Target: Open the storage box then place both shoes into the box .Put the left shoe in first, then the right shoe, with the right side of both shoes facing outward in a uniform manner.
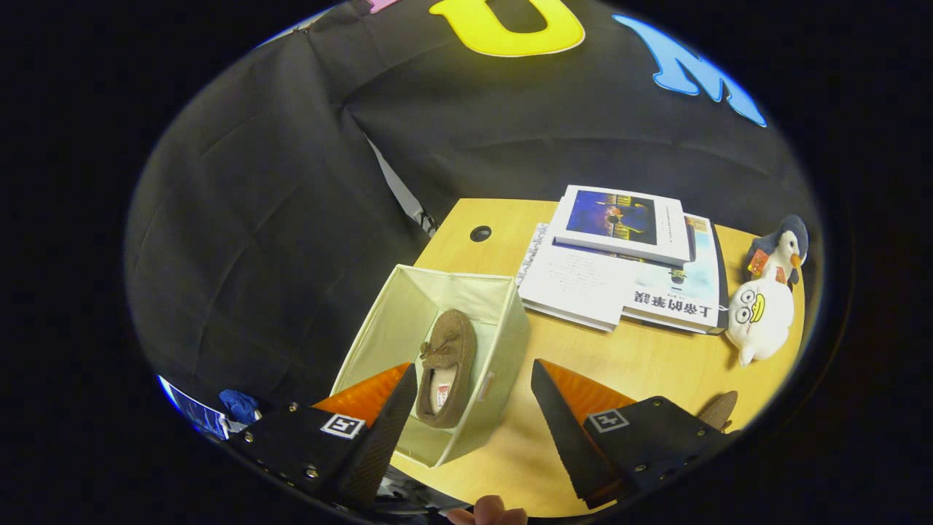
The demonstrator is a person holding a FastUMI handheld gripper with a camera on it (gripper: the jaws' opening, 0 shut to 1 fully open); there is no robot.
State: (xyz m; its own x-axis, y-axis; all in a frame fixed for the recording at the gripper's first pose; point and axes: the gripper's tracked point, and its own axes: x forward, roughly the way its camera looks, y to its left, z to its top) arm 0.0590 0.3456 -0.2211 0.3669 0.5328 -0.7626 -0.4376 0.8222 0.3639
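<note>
A: Item one — what is part-hidden?
B: A second brown shoe (718,410), only its rounded end showing behind the right finger, on the wooden table (641,357). A fingertip (488,508) of a person pokes up just below the fingers. Something blue (239,405) beside the left finger, too small to name.

A: Item two — the gripper and the task's things?
B: Gripper (474,394) released, fingers spread wide, nothing between them pressed. The storage box (503,321) stands open at the table's near corner, just ahead of the fingers. The left finger overlaps its near side. One brown shoe (446,364) lies inside on the box floor, its toe pointing away from the gripper, its heel close to the left finger's tip.

A: Item three — materials and shapes?
B: Box: pale cream fabric, square, soft walls. Shoe: fuzzy brown moccasin with a bow, light lining. Table: light wood grain, round cable hole (480,233). Beyond the box — stacked books (619,266), glossy covers, and a plush penguin (769,299), white-bellied
</note>
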